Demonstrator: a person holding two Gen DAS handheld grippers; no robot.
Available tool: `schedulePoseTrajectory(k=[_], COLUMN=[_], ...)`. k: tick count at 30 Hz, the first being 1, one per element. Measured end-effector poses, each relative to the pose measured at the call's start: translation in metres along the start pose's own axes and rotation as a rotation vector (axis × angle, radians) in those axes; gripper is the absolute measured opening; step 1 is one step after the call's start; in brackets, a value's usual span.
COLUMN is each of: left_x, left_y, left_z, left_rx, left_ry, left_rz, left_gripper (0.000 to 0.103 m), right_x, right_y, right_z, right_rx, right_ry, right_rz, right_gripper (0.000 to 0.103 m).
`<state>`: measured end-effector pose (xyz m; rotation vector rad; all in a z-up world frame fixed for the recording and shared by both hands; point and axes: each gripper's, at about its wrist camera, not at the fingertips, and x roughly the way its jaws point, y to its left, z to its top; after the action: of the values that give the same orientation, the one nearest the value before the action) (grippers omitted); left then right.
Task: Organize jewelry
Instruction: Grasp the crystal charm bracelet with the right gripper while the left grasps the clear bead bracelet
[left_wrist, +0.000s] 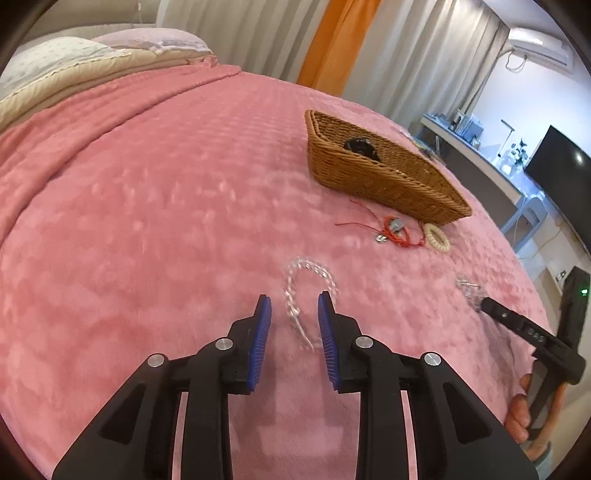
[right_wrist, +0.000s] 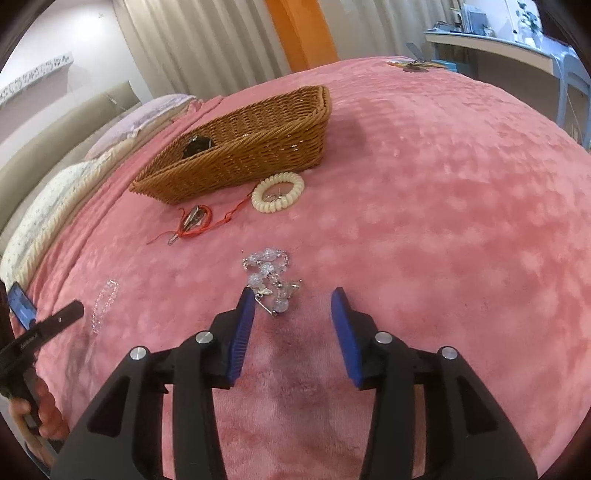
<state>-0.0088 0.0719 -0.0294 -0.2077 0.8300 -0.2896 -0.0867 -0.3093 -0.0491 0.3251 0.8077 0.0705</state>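
A clear bead bracelet (left_wrist: 308, 291) lies on the pink blanket, partly between the fingers of my open left gripper (left_wrist: 294, 301); it shows faintly in the right wrist view (right_wrist: 105, 306). A clear crystal and silver jewelry piece (right_wrist: 271, 282) lies just ahead of my open right gripper (right_wrist: 293, 297), near its left finger; it also shows in the left wrist view (left_wrist: 468, 291). A wicker basket (left_wrist: 384, 177) (right_wrist: 255, 144) holds a black item (left_wrist: 360, 147) (right_wrist: 197, 144). A red cord bracelet (left_wrist: 395, 230) (right_wrist: 195, 223) and a cream coil bracelet (left_wrist: 437, 237) (right_wrist: 277, 192) lie beside the basket.
The pink blanket (left_wrist: 147, 221) covers the bed; pillows (left_wrist: 55, 59) lie at its head. Curtains (right_wrist: 207, 40) hang behind. A desk (left_wrist: 476, 147) with a monitor (left_wrist: 561, 166) stands past the bed's edge. Small items (right_wrist: 415, 65) lie at the bed's far corner.
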Motion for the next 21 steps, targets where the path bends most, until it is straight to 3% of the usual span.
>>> schedulePoseTrajectory(k=[4, 9, 11, 12, 14, 15, 18, 21], left_x=[0.019, 0.031, 0.032, 0.033, 0.033, 0.033, 0.027, 0.012], left_y=[-0.001, -0.009, -0.014, -0.015, -0.021, -0.023, -0.027, -0.03], left_z=[0.005, 0.009, 0.01, 0.011, 0.009, 0.009, 0.007, 0.007], left_rx=[0.014, 0.057, 0.077, 0.088, 0.13, 0.138, 0.152, 0.149], left_ry=[0.06, 0.125, 0.136, 0.137, 0.125, 0.117, 0.087, 0.031], left_rz=[-0.011, 0.043, 0.064, 0.075, 0.128, 0.135, 0.14, 0.077], left_gripper=[0.025, 0.025, 0.025, 0.025, 0.009, 0.006, 0.006, 0.006], right_x=[0.0, 0.02, 0.026, 0.025, 0.022, 0.02, 0.012, 0.002], right_y=[0.017, 0.031, 0.035, 0.037, 0.041, 0.044, 0.049, 0.05], right_z=[0.01, 0.017, 0.014, 0.012, 0.01, 0.009, 0.007, 0.007], right_rx=[-0.061, -0.117, -0.139, -0.153, -0.176, -0.189, -0.205, -0.196], right_ry=[-0.004, 0.044, 0.056, 0.053, 0.043, 0.033, 0.007, -0.007], right_rz=[-0.053, -0.136, -0.158, -0.155, -0.147, -0.154, -0.155, -0.137], right_gripper=[0.04, 0.039, 0.03, 0.019, 0.016, 0.016, 0.016, 0.016])
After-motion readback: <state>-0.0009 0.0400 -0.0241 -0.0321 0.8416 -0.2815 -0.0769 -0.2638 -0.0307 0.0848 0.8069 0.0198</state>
